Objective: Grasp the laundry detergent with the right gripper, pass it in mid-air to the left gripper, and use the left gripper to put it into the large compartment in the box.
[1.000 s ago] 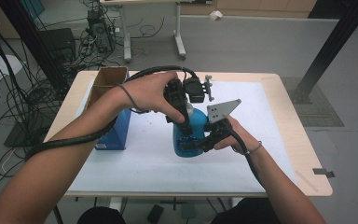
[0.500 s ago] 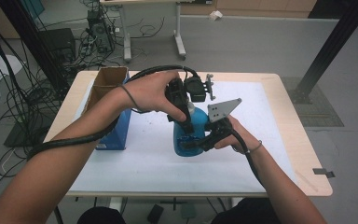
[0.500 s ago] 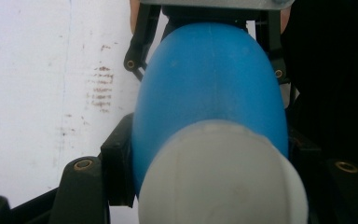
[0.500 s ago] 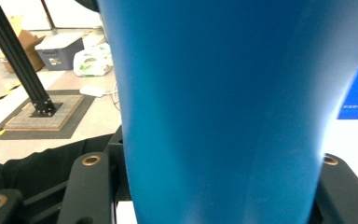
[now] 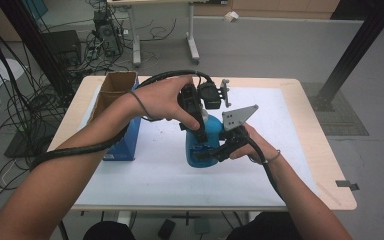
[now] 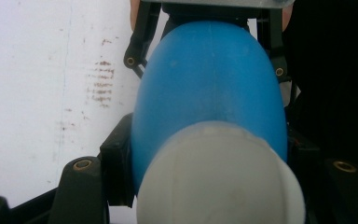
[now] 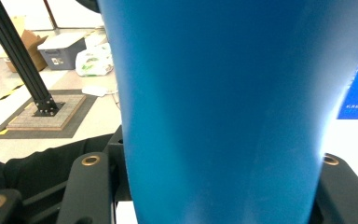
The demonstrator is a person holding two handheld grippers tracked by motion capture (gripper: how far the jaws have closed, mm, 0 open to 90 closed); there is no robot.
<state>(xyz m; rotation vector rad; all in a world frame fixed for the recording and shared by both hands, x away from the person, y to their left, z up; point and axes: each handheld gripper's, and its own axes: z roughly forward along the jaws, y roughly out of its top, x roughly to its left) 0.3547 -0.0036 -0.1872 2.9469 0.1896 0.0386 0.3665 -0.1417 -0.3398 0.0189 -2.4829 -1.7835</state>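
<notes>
A blue bottle (image 5: 200,150) with a white cap (image 6: 219,177) stands upright on the white mat (image 5: 145,170) at the middle of the table. My left gripper (image 5: 199,124) comes down on it from above. In the left gripper view my left gripper (image 6: 209,163) is shut on the bottle (image 6: 209,79), with its pads on the blue shoulder just past the cap. My right gripper (image 5: 209,152) reaches in from the right, shut on the lower body. In the right gripper view the bottle (image 7: 223,93) sits between the jaws of the right gripper (image 7: 216,186).
A blue carton (image 5: 125,135) with an open cardboard top stands at the left of the mat, close to my left forearm. The wooden table edge (image 5: 330,165) runs along the right. Cables and a black post (image 7: 23,56) are on the floor beyond.
</notes>
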